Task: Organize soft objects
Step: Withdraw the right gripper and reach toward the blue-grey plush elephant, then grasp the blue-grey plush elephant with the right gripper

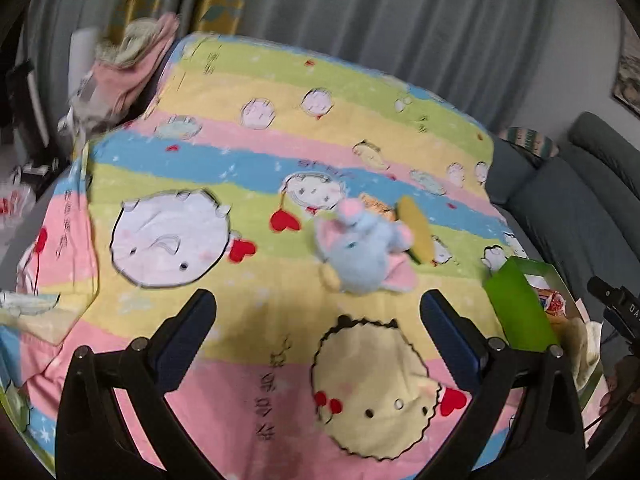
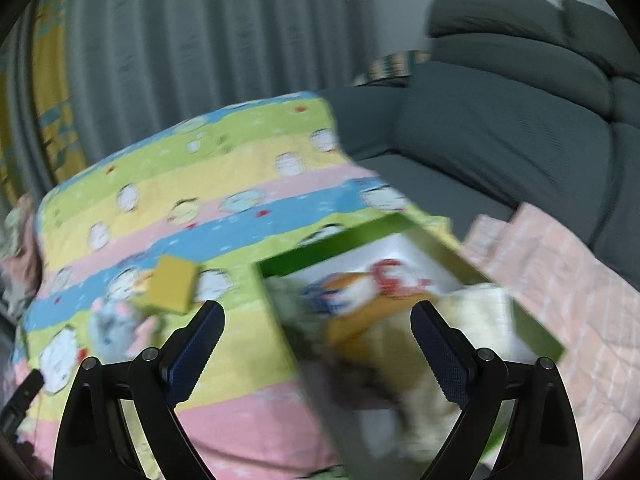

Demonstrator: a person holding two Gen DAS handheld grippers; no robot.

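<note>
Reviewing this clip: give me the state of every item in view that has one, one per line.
left gripper: open, empty, over the blanket.
right gripper: open, empty, over the box.
green box: open-topped, already holding soft items.
blue plush toy: lying on the blanket, outside the box.
yellow sponge: on the blanket, outside the box.

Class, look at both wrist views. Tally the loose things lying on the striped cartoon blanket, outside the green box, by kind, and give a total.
Plush toys: 1, the blue and pink plush toy
Sponges: 1, the yellow sponge
Total: 2
The green box already holds several soft things, too blurred to count.
</note>
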